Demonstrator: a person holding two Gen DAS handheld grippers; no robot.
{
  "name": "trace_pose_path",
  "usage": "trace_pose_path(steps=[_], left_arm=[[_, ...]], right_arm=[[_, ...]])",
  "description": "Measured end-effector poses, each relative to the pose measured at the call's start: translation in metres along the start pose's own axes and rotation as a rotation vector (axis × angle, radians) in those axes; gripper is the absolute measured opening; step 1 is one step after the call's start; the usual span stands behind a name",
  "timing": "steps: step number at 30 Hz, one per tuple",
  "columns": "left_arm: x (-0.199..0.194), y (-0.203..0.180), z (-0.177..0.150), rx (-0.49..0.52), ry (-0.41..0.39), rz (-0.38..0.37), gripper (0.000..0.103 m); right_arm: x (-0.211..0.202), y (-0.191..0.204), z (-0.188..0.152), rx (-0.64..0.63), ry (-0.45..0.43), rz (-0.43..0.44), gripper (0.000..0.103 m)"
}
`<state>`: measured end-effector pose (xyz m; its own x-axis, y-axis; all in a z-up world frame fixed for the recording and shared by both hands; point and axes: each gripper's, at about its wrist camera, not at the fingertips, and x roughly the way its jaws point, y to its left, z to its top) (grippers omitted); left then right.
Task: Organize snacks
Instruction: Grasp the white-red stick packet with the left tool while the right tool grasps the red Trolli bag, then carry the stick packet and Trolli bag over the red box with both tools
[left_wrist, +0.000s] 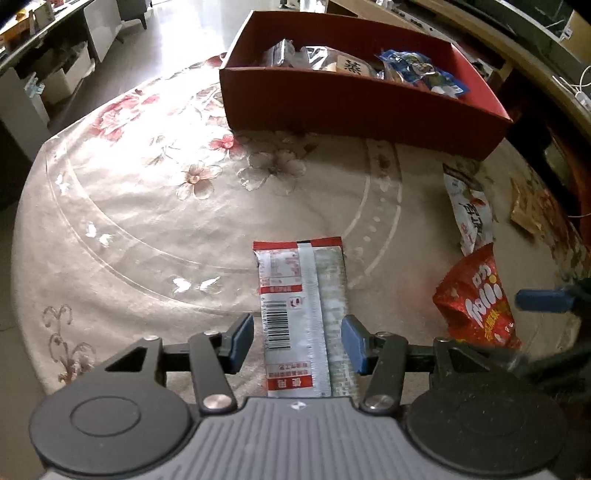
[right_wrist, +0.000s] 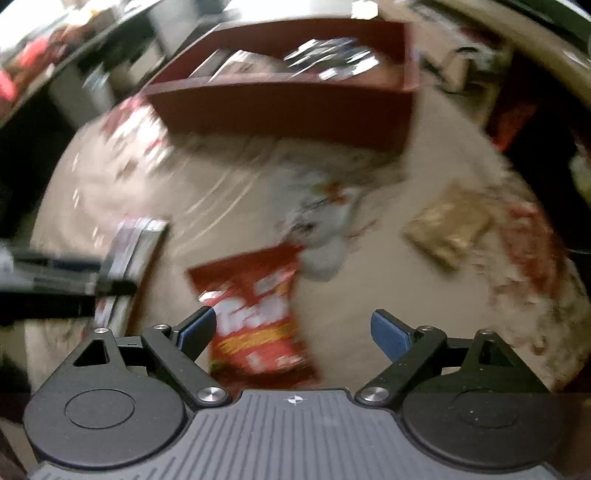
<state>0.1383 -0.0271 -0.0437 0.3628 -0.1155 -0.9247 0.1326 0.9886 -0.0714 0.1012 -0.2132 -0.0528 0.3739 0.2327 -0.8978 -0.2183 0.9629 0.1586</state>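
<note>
Between the spread fingers of the left gripper (left_wrist: 297, 341) a long silver snack pack (left_wrist: 301, 317) is seen, flat on the table (left_wrist: 147, 229), pointing straight ahead toward the red box (left_wrist: 354, 99). Nothing is held. Other snacks are already kept inside that box. The right gripper (right_wrist: 293, 332) is wide too, just above the red bag (right_wrist: 255, 317).

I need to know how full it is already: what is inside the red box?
The red box holds several packets: silvery wrappers at the left, blue-printed bags at the right. Its front wall hides whatever lies lower down.
</note>
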Motion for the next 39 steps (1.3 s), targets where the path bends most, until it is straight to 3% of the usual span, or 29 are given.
trace_pose_path(steps=[3,8,10,11,12,15,20,22,24,28,34,39], left_arm=[[0.003,0.001,0.0,-0.008,0.006,0.005,0.058],[0.008,-0.002,-0.002,-0.007,0.003,0.024,0.07],[0.008,-0.003,-0.005,-0.003,0.005,0.02,0.07],[0.008,-0.004,-0.006,0.003,0.007,0.025,0.069],[0.008,-0.005,-0.008,0.003,0.005,0.03,0.069],[0.007,-0.006,-0.012,-0.004,0.001,0.049,0.066],[0.013,-0.019,-0.018,0.007,-0.018,0.075,0.087],[0.015,-0.025,-0.021,0.017,-0.037,0.102,0.09],[0.013,-0.024,-0.022,0.0,-0.041,0.097,0.085],[0.003,-0.018,-0.025,-0.021,-0.048,0.096,0.056],[-0.008,-0.007,-0.029,-0.056,-0.034,0.096,0.051],[-0.027,-0.005,-0.026,-0.062,-0.069,0.1,0.05]], right_arm=[[0.01,0.015,-0.001,-0.083,0.028,-0.03,0.094],[0.022,0.024,0.002,-0.138,0.026,-0.11,0.093],[0.019,0.028,0.002,-0.149,0.014,-0.116,0.081],[0.013,0.028,0.0,-0.149,0.003,-0.117,0.066],[0.012,0.026,-0.002,-0.143,-0.002,-0.119,0.06],[0.008,0.019,-0.006,-0.129,-0.001,-0.113,0.06],[0.012,0.022,-0.005,-0.133,-0.002,-0.124,0.06],[0.016,0.023,-0.003,-0.123,0.006,-0.13,0.063],[0.018,0.023,-0.002,-0.117,0.004,-0.13,0.064],[0.016,0.023,-0.004,-0.13,-0.002,-0.13,0.061],[0.004,0.027,-0.009,-0.14,-0.018,-0.102,0.058],[-0.012,0.029,-0.007,-0.12,-0.07,-0.074,0.057]])
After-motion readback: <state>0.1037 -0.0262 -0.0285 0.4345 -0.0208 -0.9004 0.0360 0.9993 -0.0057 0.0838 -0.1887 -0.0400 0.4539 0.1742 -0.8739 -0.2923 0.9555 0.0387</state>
